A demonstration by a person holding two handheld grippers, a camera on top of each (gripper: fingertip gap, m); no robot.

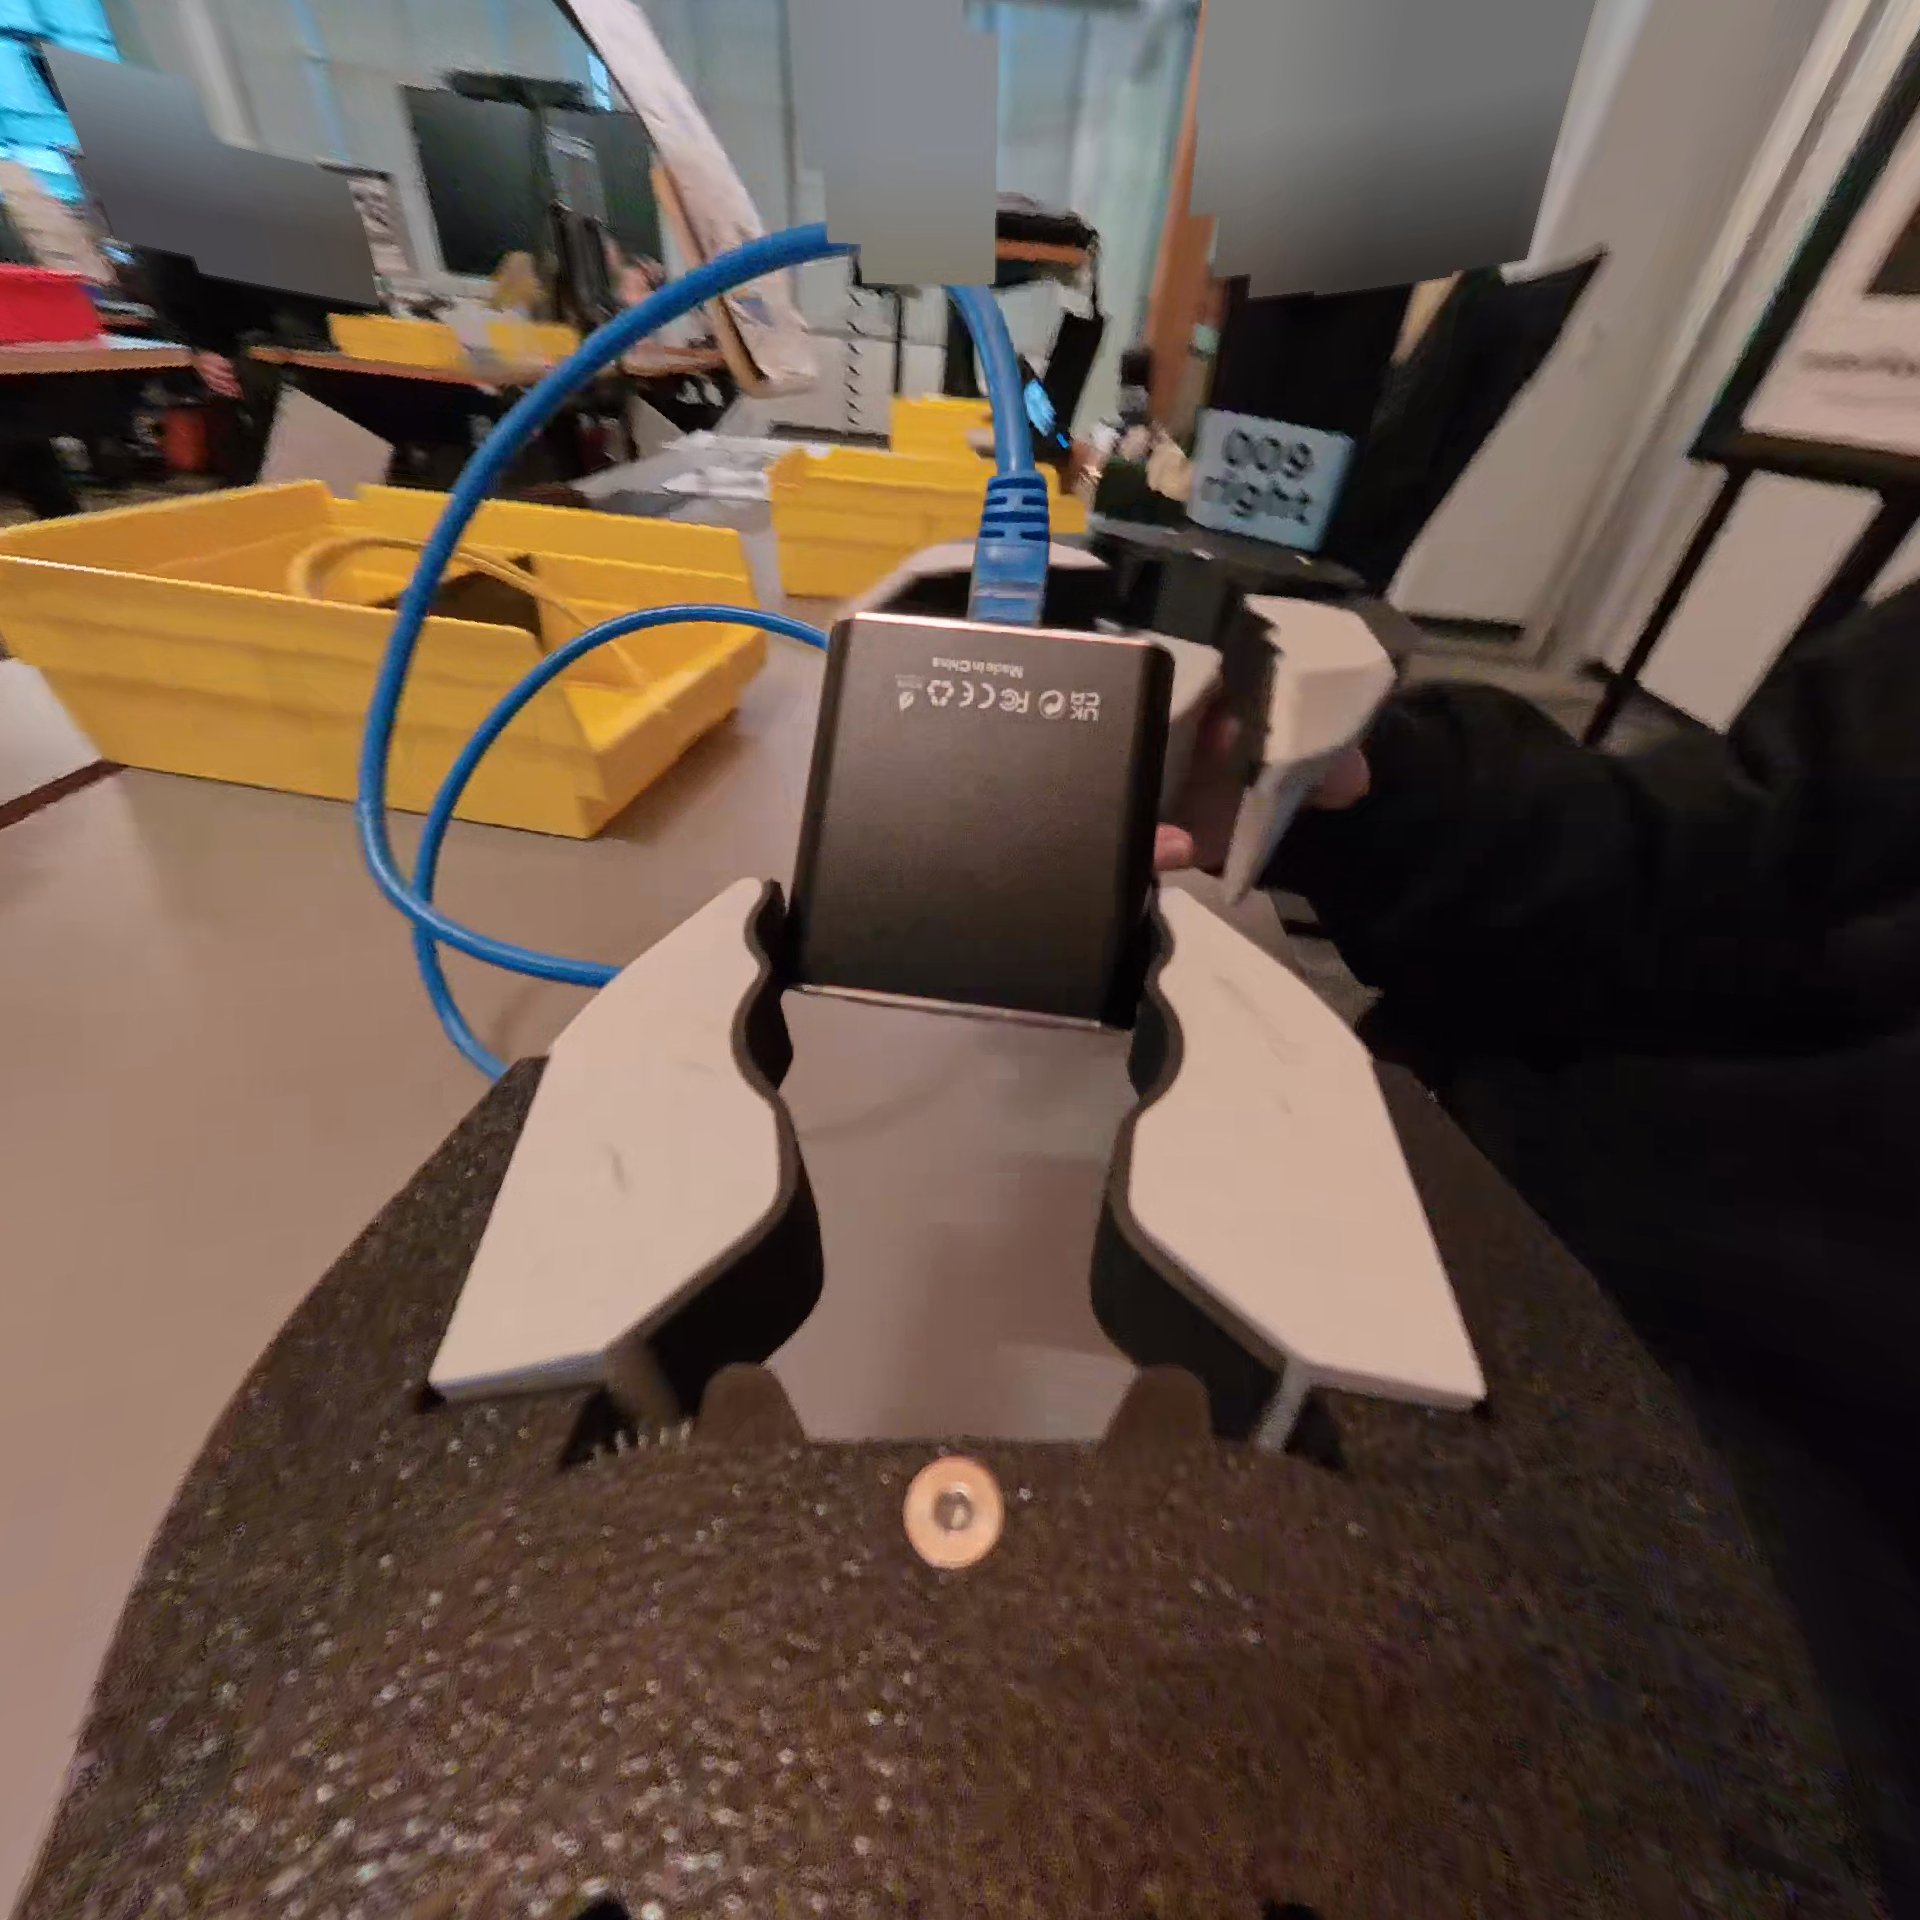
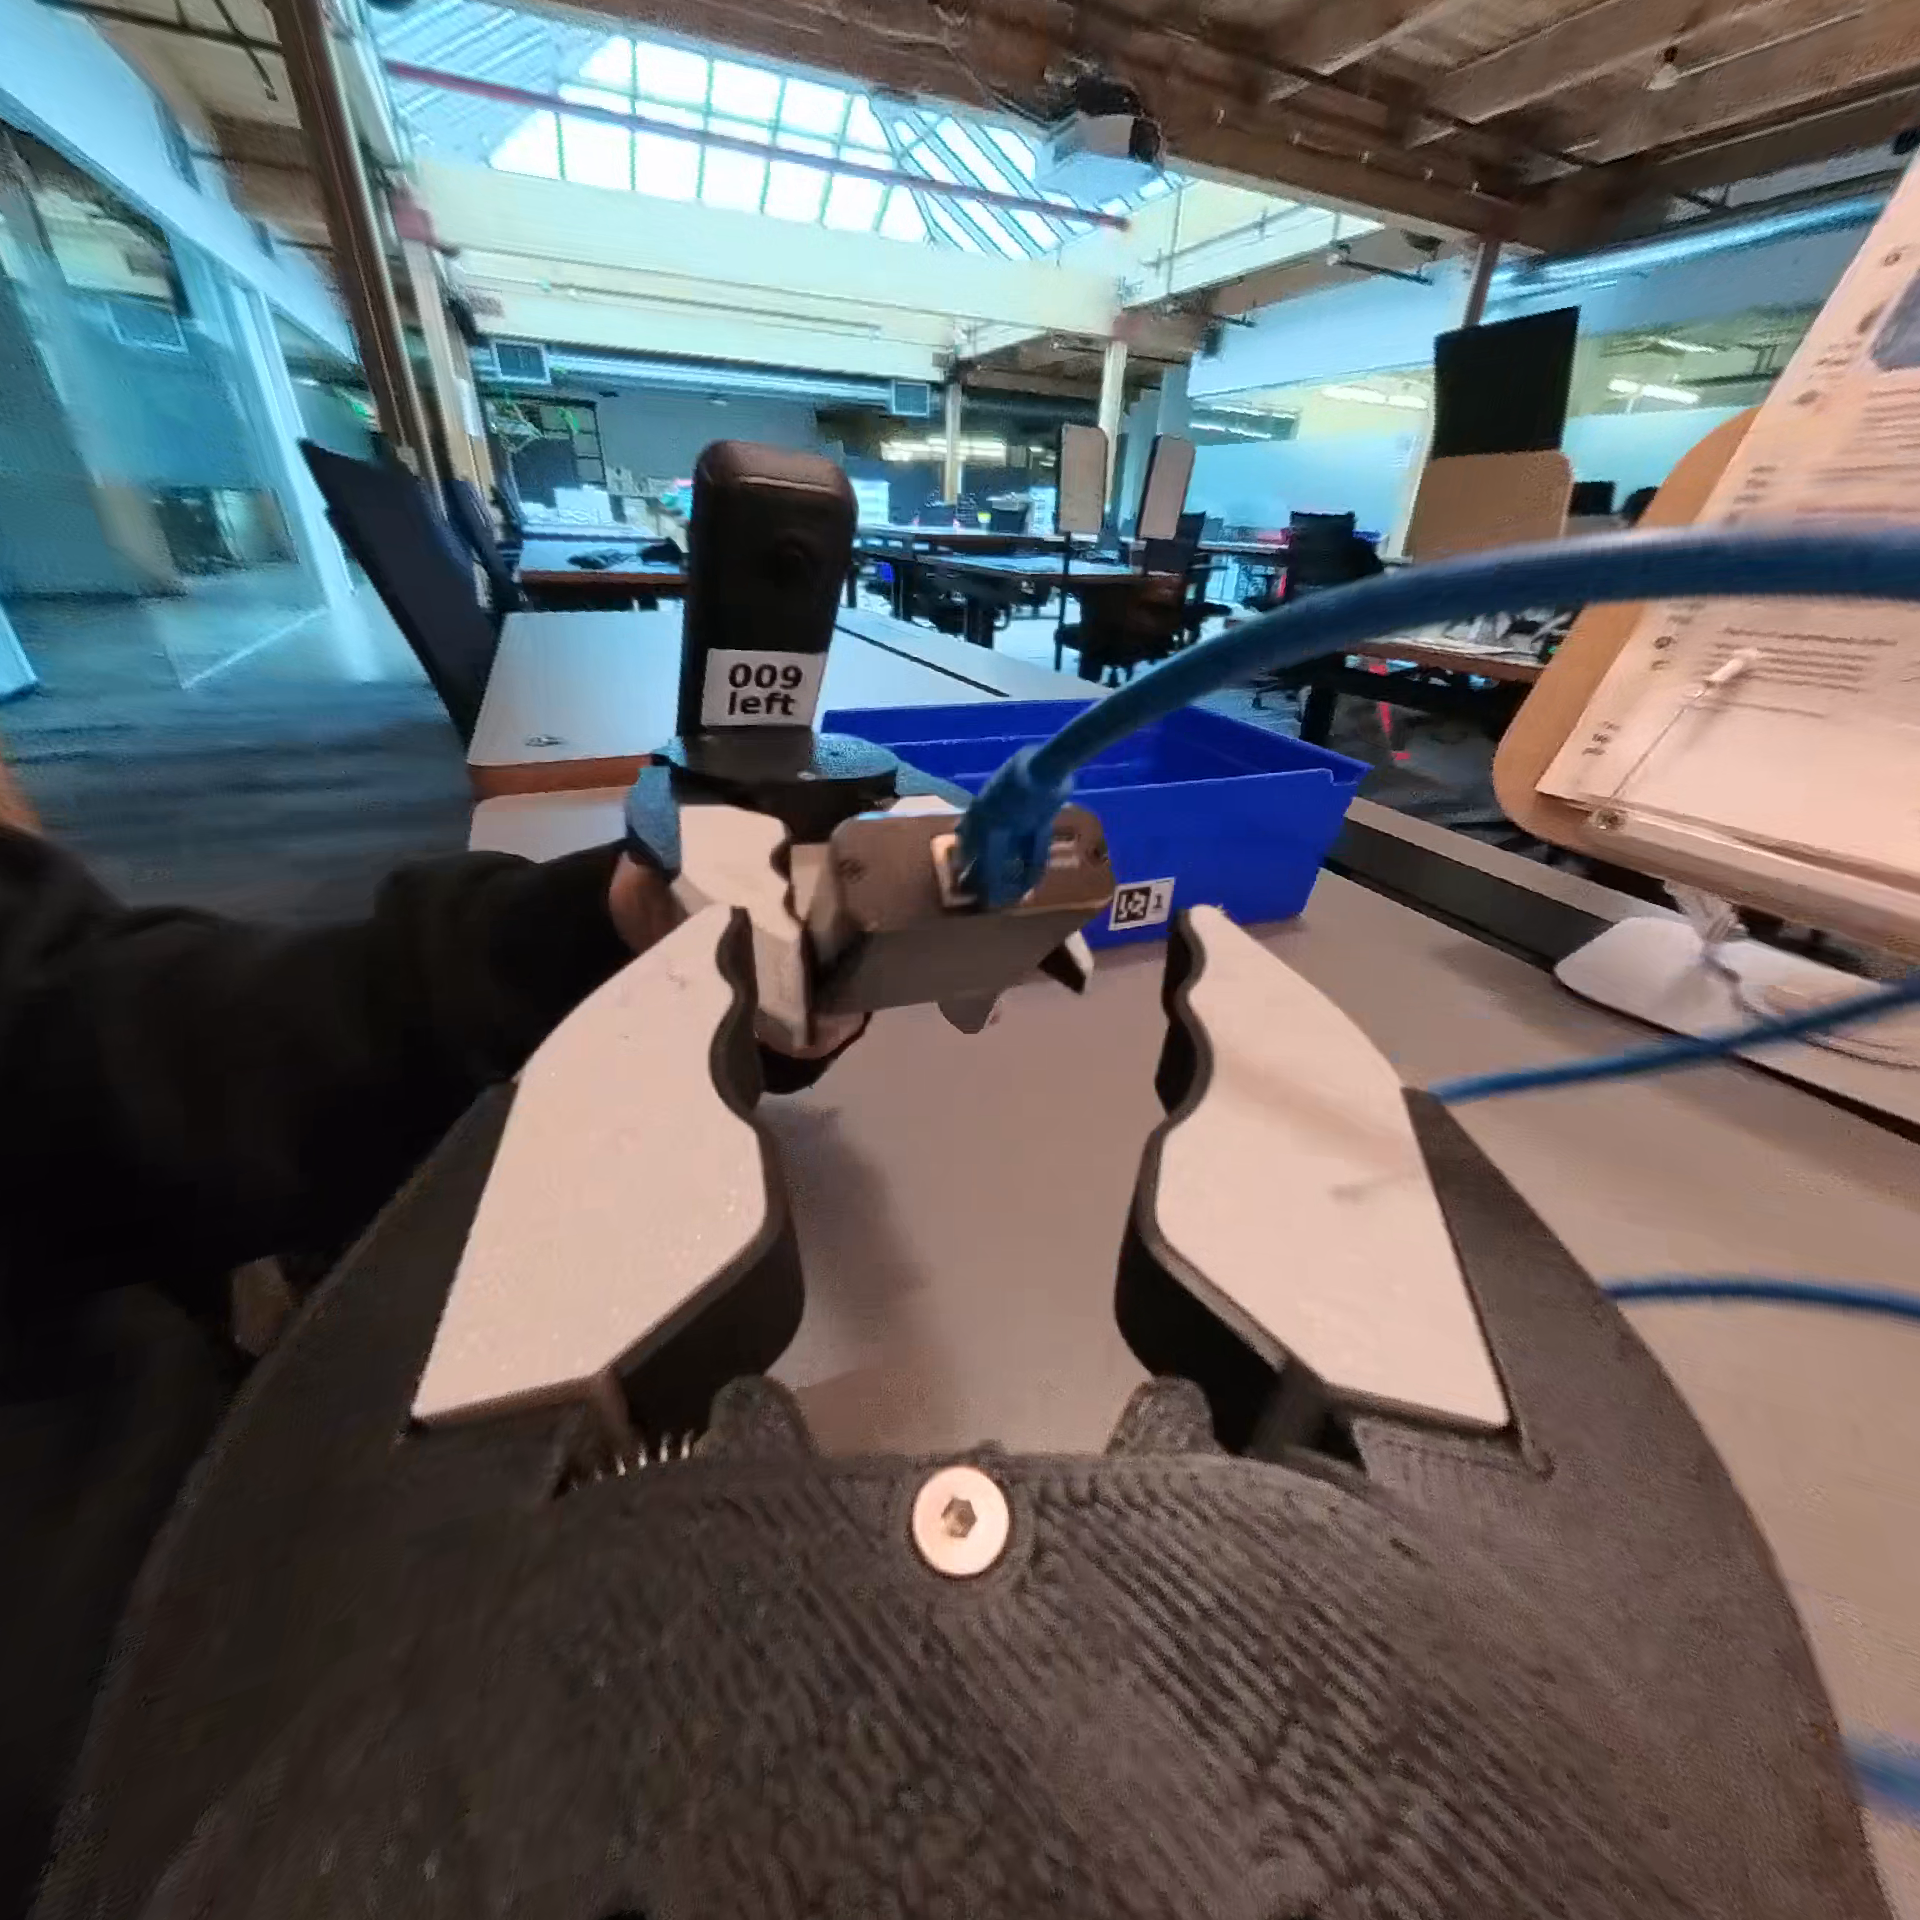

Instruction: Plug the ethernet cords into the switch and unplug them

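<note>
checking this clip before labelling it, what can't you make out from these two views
- Left wrist view: the switch port face points away, so the ports and how deep the blue plug sits are hidden.
- Left wrist view: the blue cord passes behind a grey patch at the top.
- Right wrist view: the cord's far end runs off the right edge.
- Right wrist view: the port face is small and blurred, so free ports cannot be counted.

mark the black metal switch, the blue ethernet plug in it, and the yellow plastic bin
black metal switch (image 1: pixel 966 831), left wrist view, flat underside
blue ethernet plug (image 1: pixel 1010 545), left wrist view, ribbed boot
yellow plastic bin (image 1: pixel 343 717), left wrist view, front wall
</note>
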